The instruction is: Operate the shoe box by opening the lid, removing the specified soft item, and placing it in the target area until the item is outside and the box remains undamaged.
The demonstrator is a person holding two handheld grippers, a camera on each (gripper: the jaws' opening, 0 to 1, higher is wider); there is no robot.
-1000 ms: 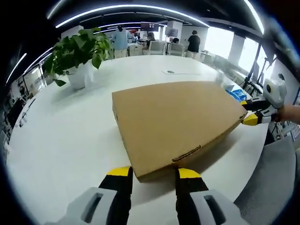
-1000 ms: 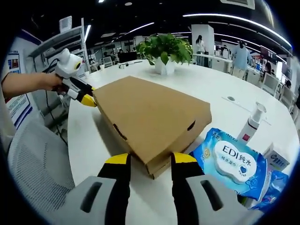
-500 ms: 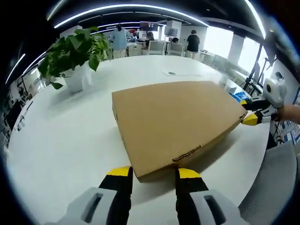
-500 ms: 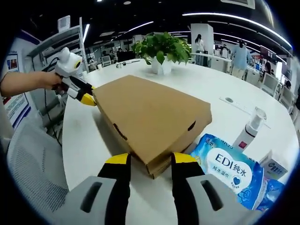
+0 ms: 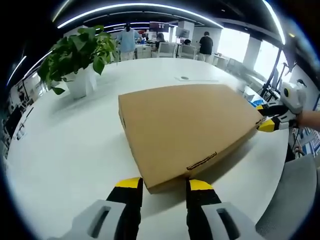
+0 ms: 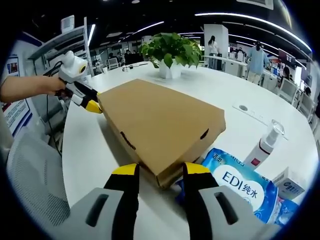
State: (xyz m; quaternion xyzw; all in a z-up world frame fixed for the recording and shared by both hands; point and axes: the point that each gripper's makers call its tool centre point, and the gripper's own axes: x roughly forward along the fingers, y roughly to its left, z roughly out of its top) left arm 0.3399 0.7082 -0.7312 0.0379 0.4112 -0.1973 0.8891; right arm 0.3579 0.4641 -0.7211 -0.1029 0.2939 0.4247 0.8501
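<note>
1. The shoe box sits mid-frame on the white table, lid closed.
2. Left tongs and right tongs stand apart, straddling opposite corners.
3. Opening step: next, raise the lid evenly.

The shut shoe box hides its contents (wipes pack partly cut off).

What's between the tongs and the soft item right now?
The closed lid of the shoe box. Both the left tongs and right tongs straddle box corners; the item inside is hidden.
</note>
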